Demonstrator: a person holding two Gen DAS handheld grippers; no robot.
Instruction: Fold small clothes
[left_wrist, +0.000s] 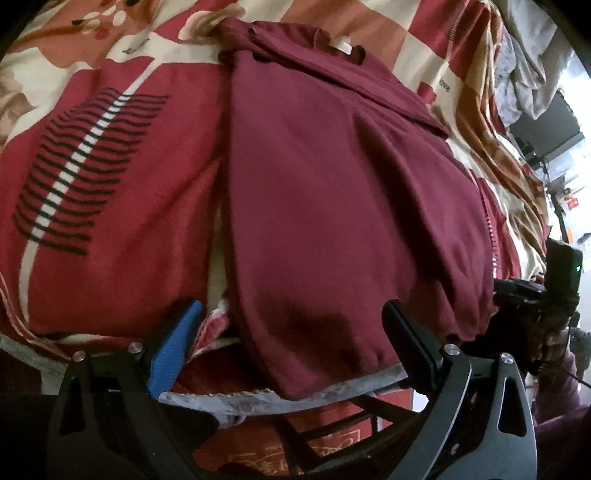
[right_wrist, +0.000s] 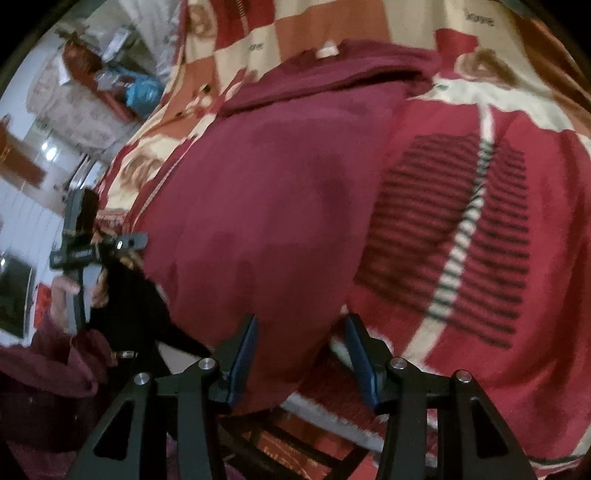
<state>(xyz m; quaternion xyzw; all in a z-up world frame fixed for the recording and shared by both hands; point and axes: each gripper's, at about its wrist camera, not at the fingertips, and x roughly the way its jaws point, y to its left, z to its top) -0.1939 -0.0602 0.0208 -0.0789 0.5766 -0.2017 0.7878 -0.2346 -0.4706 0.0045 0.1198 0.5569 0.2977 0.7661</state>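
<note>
Maroon garment (left_wrist: 332, 192), soft, folded lengthwise

one maroon garment (left_wrist: 332, 192) on one patterned bedspread (left_wrist: 110, 206); two grippers, left (left_wrist: 291, 339) and right (right_wrist: 301, 354), each with two fingers (left_wrist: 173, 347).

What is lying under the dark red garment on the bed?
The dark red garment lies on a patterned red and cream bedcover. The part of the bedcover beneath it is covered.
</note>
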